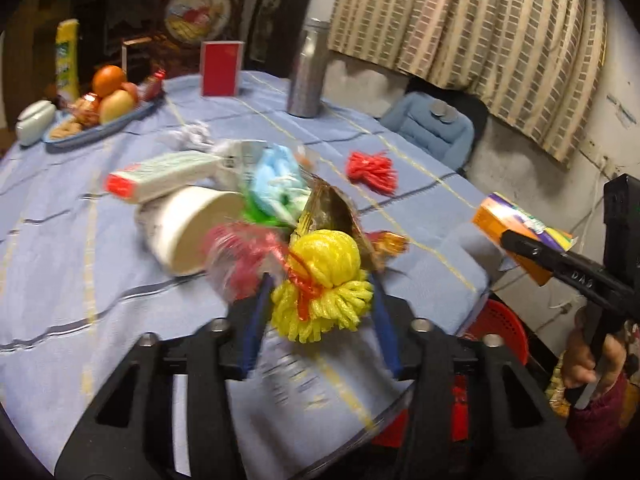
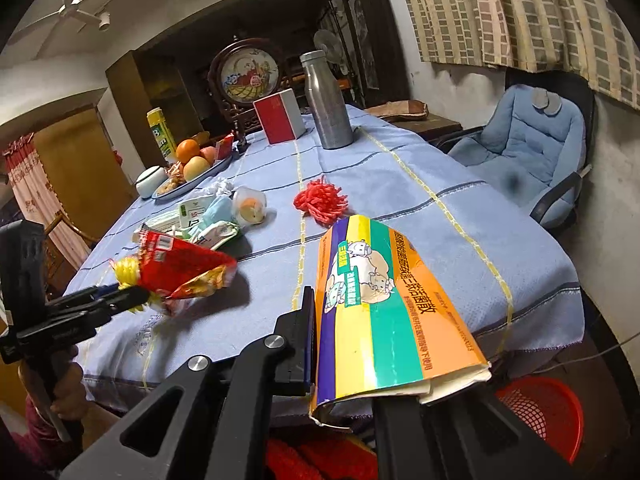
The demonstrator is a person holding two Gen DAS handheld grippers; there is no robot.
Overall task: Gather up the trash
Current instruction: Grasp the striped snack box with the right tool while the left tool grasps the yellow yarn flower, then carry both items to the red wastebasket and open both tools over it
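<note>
over a table draped in a blue striped cloth (image 2: pixel 400 184), the left gripper (image 1: pixel 320 300) stands part open around a yellow yarn bundle (image 1: pixel 324 280) and a red snack wrapper (image 2: pixel 180 264); whether its pads press is unclear. the right gripper (image 2: pixel 360 340) is clamped on a flattened colourful carton (image 2: pixel 380 300) above a red basket (image 2: pixel 548 412).
</note>
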